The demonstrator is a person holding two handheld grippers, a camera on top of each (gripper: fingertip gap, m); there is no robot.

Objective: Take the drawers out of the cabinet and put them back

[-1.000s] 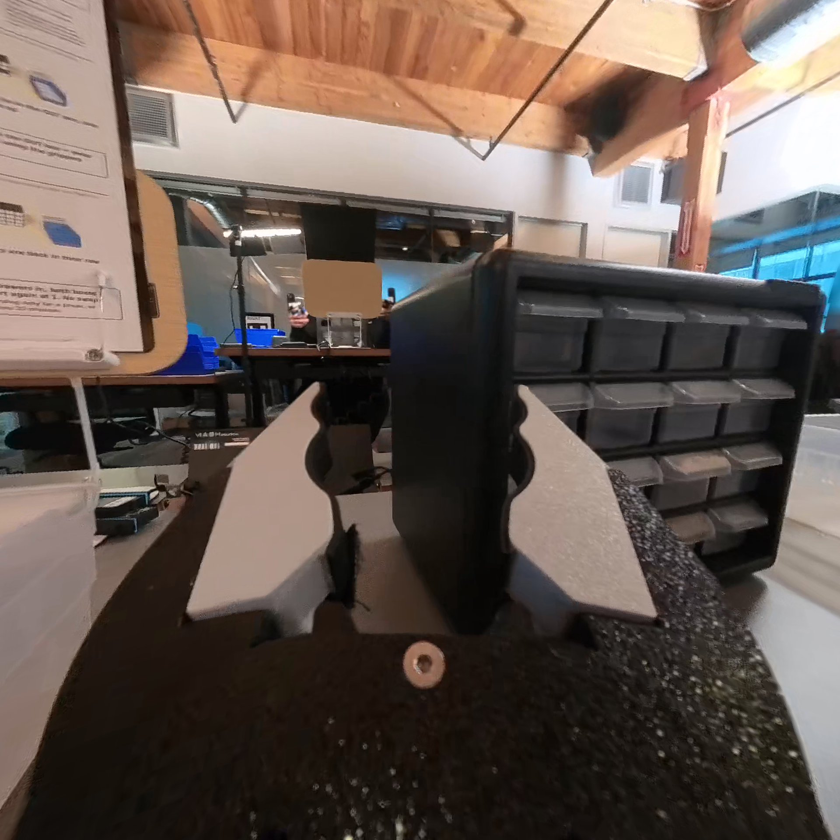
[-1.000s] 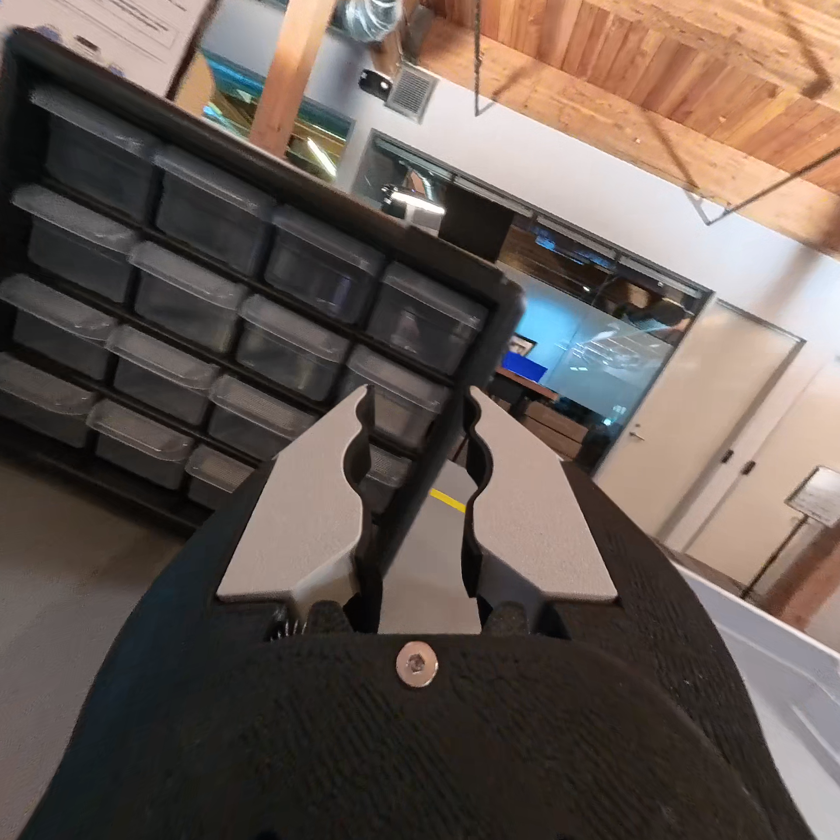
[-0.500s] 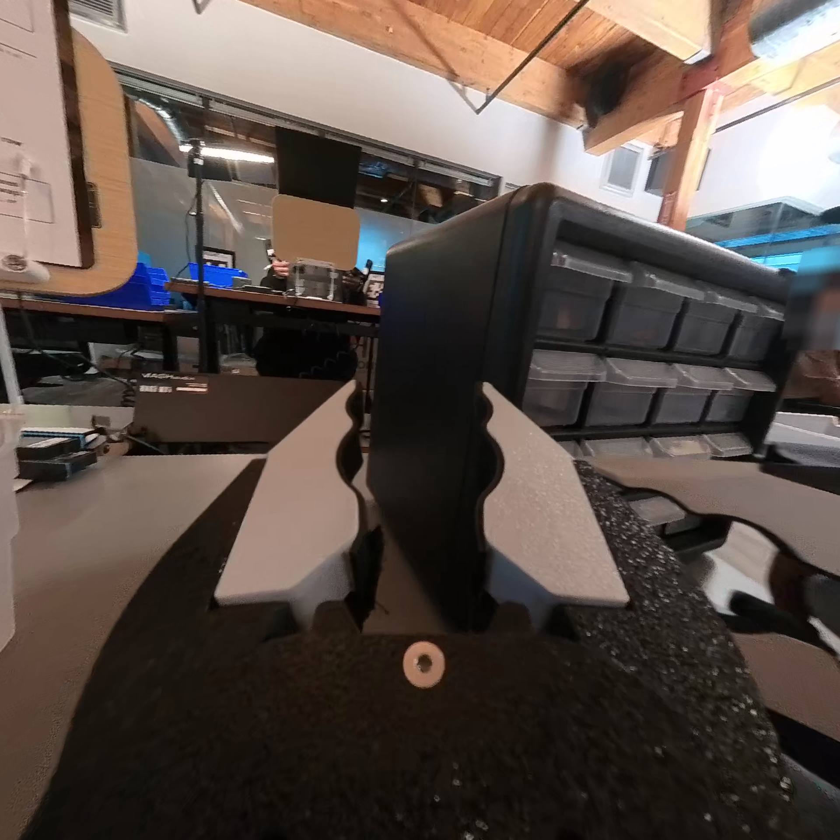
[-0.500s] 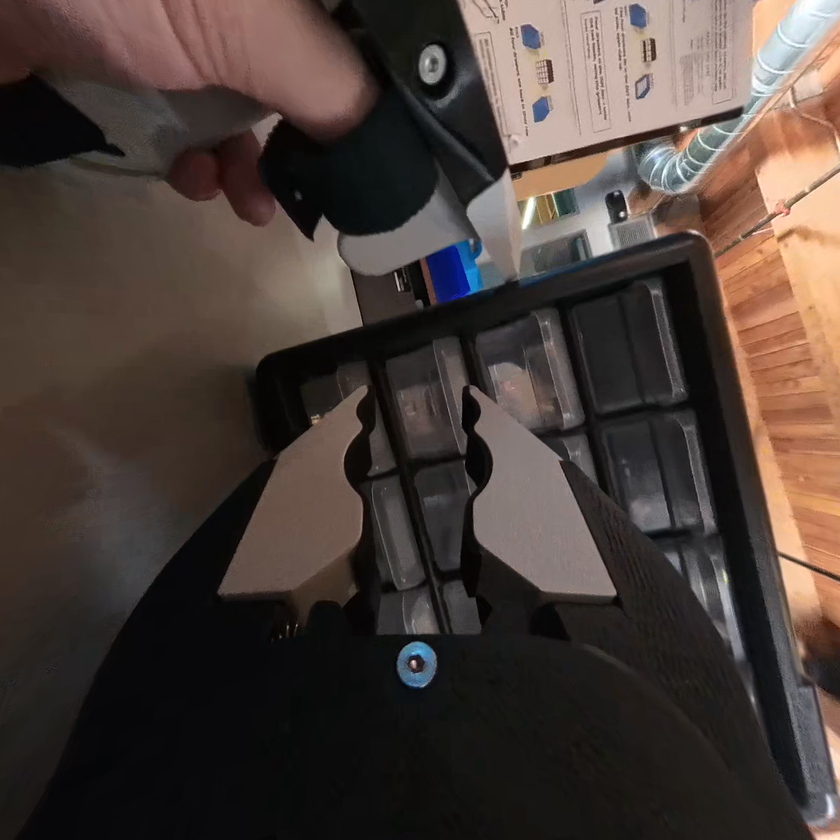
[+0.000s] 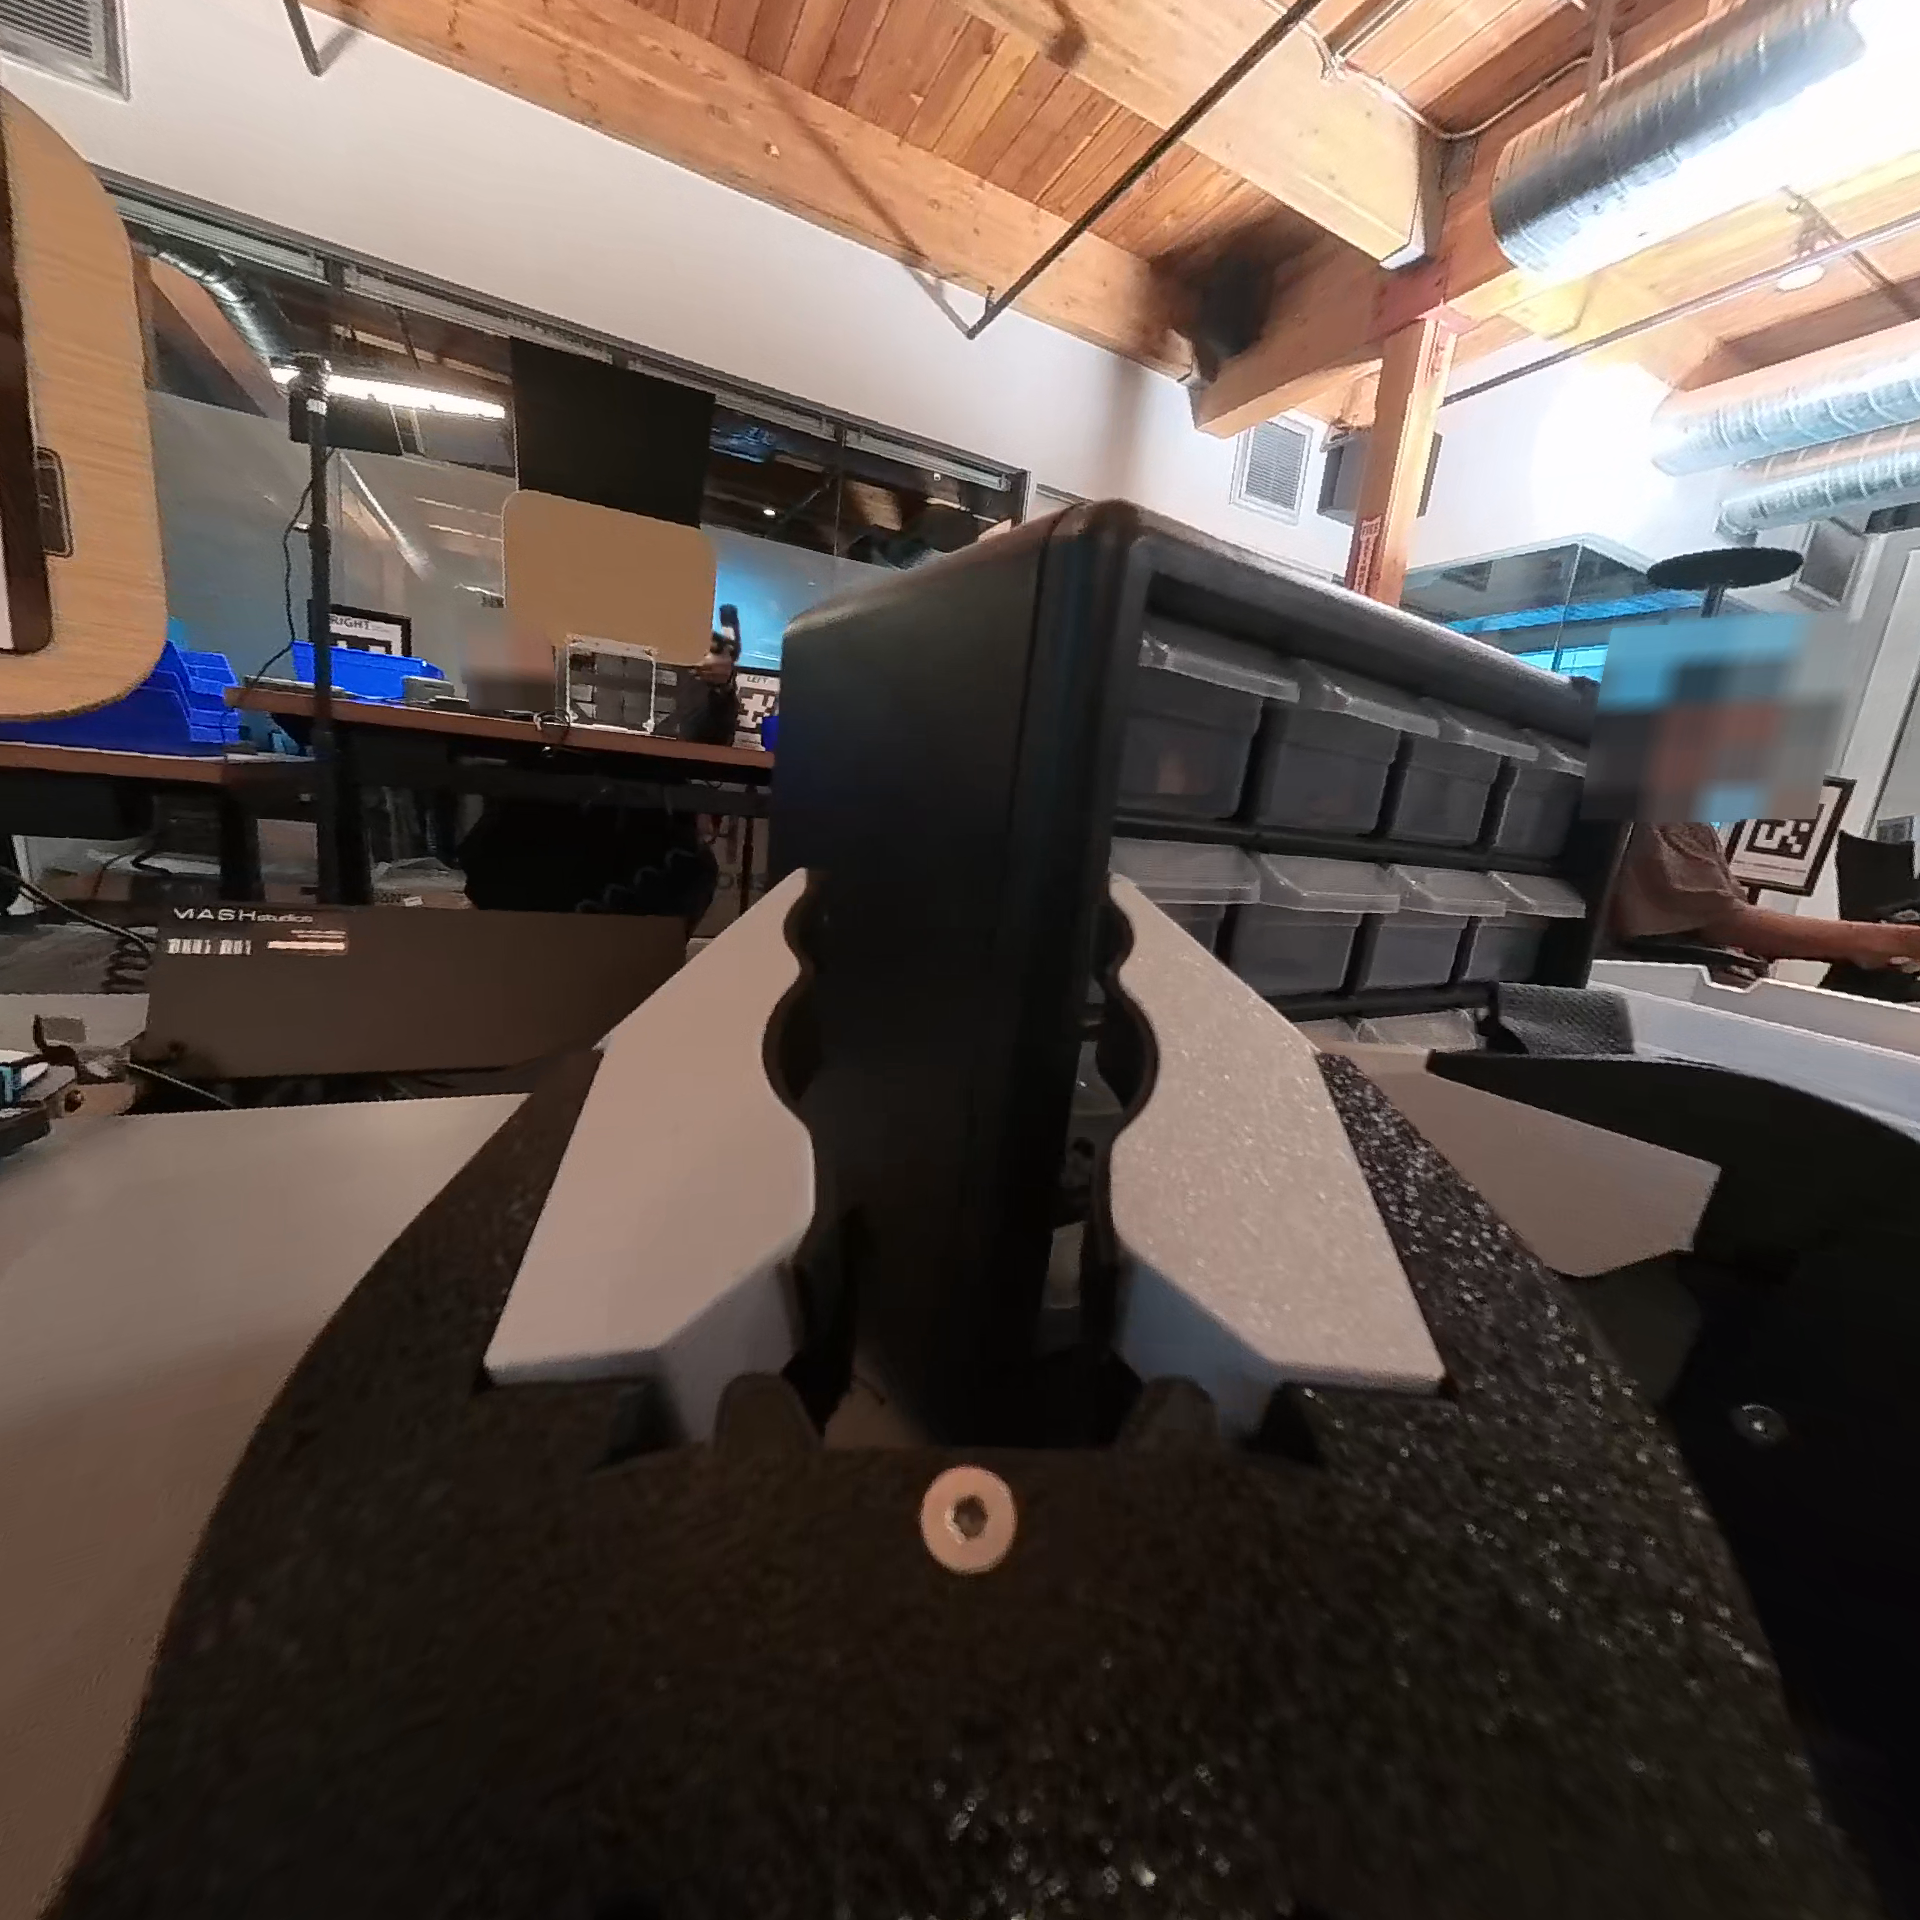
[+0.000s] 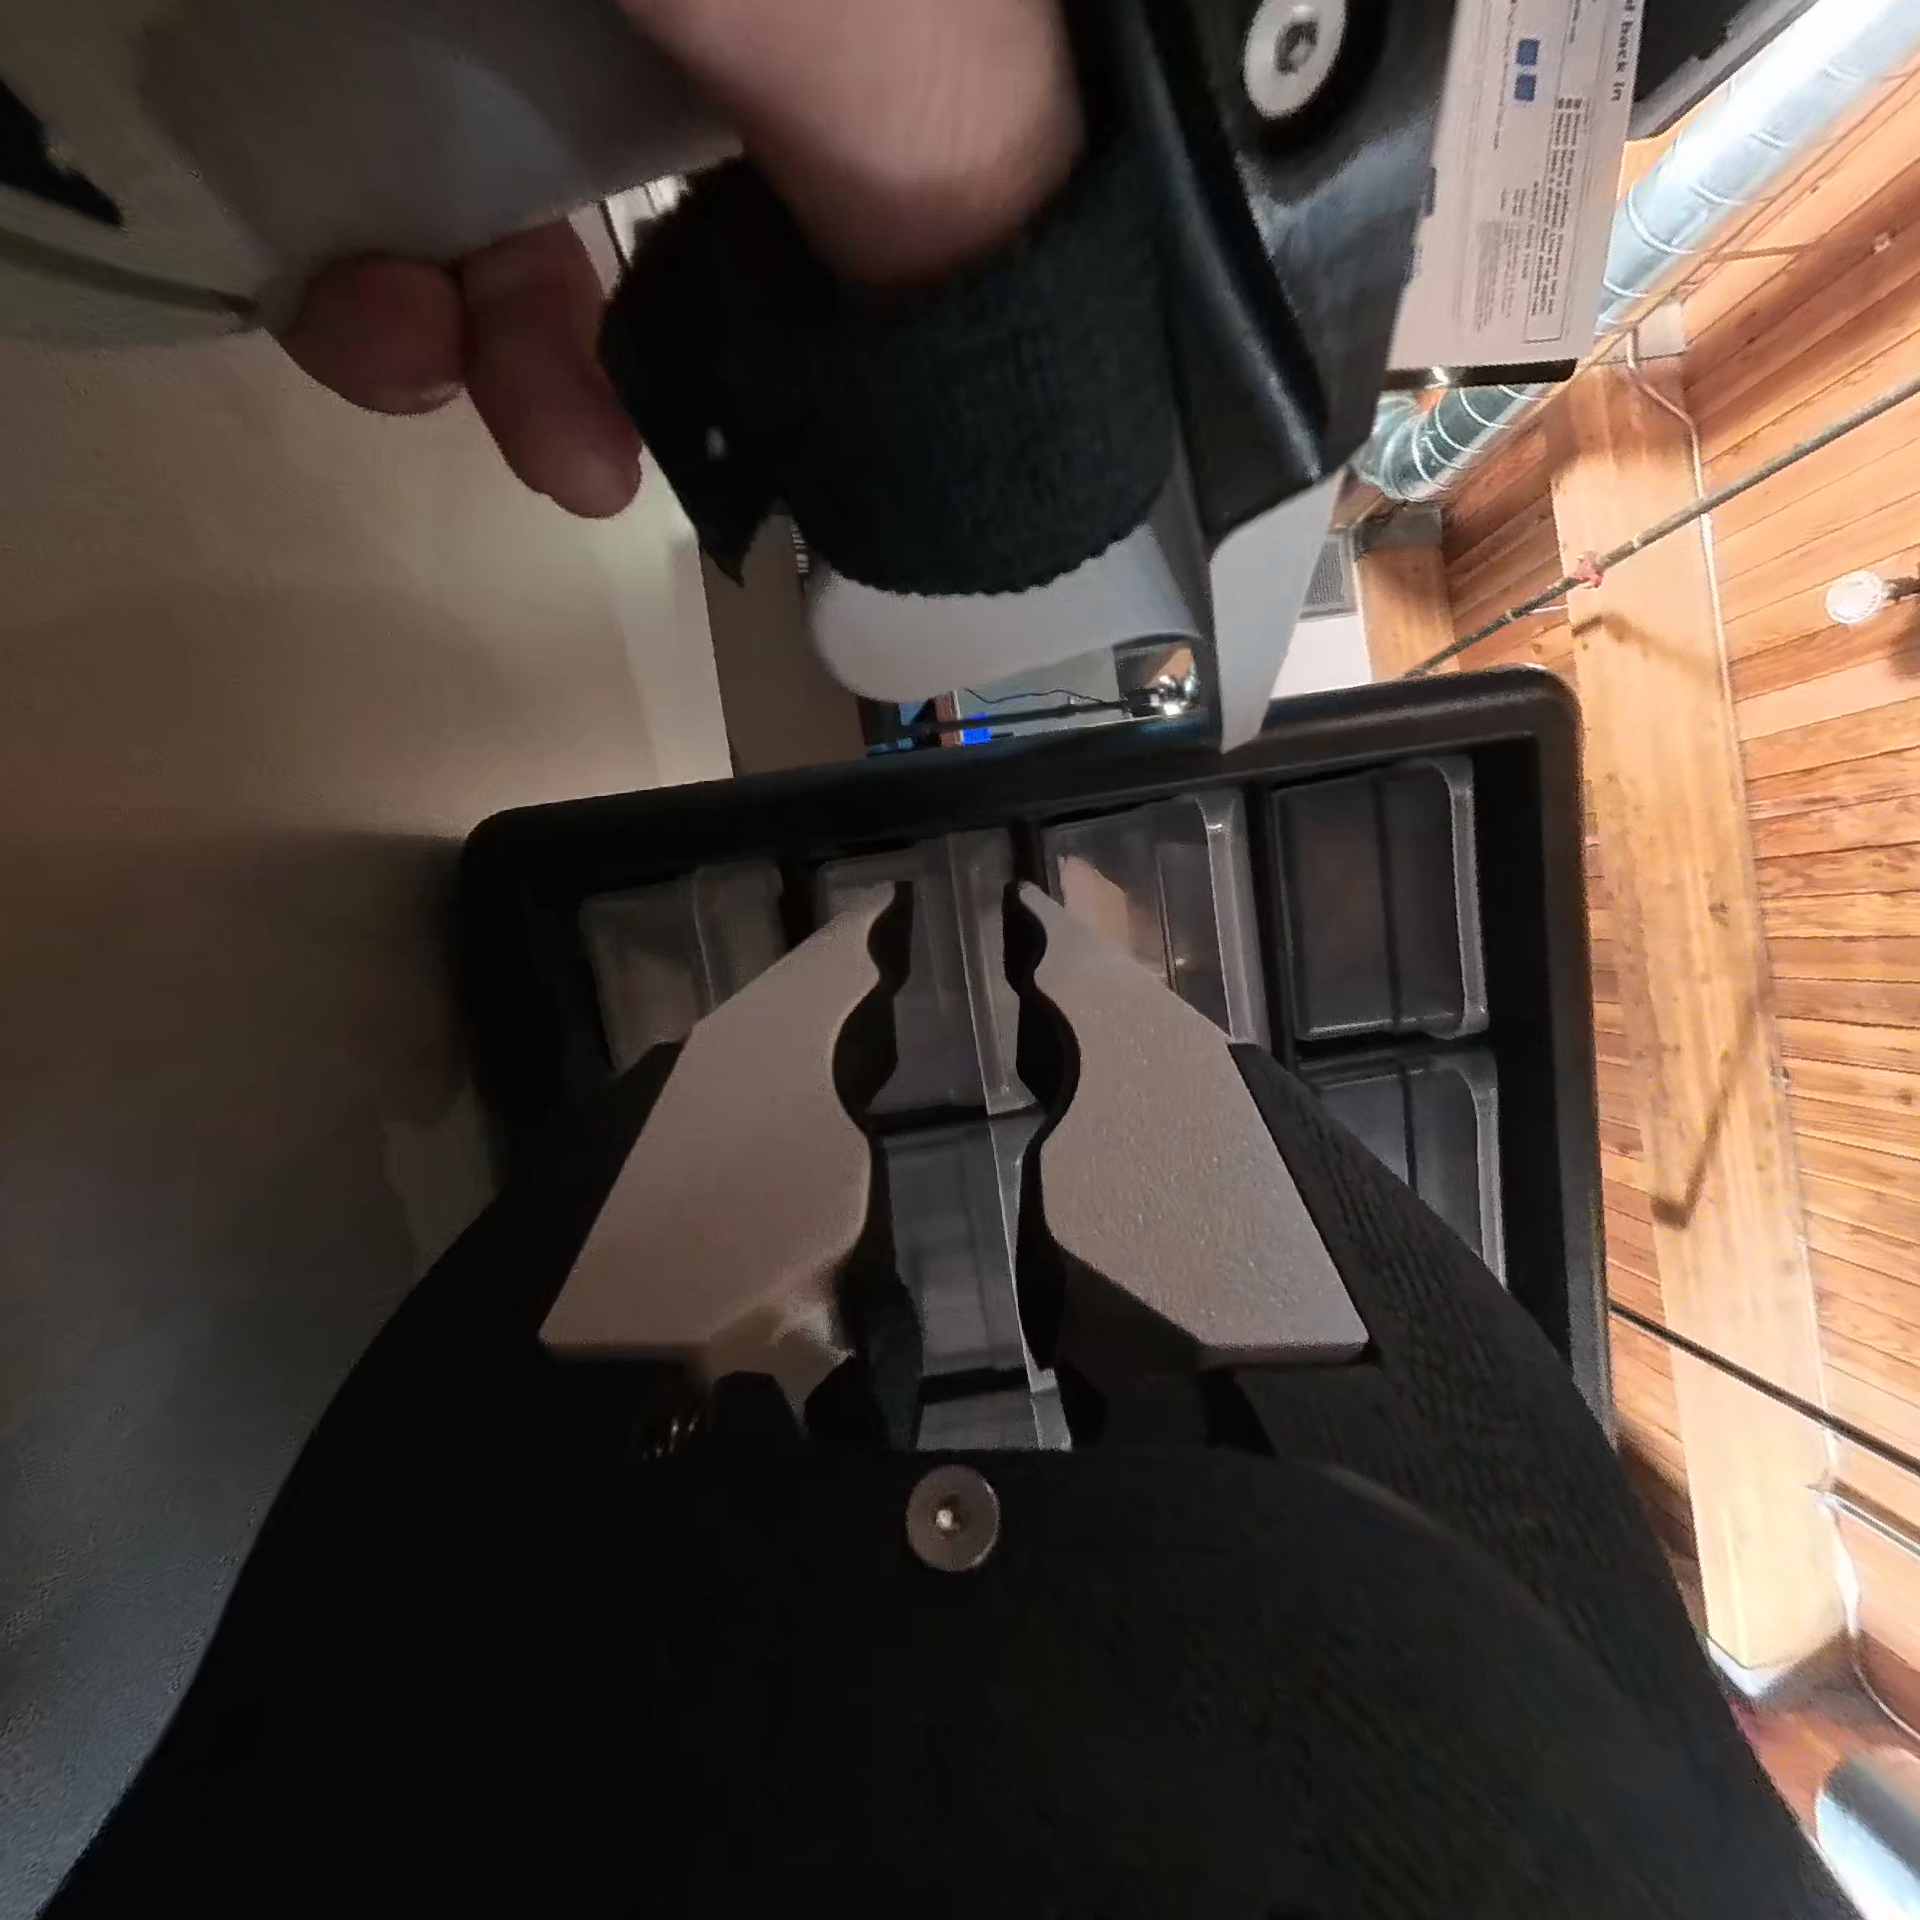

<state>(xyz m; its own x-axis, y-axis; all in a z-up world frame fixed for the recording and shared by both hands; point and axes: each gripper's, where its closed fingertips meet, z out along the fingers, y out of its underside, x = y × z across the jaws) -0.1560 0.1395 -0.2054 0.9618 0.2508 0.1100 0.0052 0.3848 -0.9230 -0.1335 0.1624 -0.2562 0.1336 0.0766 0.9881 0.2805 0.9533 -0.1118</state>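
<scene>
Cabinet brace: left gripper (image 5: 961, 997) clamps the black plastic cabinet's (image 5: 914, 831) side wall, likely steadying it.
Drawer approach: right gripper (image 6: 954, 940), jaws parted, straddles a clear plastic drawer's (image 6: 940, 997) handle.

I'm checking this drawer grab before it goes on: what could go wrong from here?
The right gripper is rolled sideways and straddles a clear drawer lip with jaws not closed, so it may slip off or catch the neighbouring drawer. The left gripper only braces the cabinet corner, so a hard pull might shift it.
</scene>
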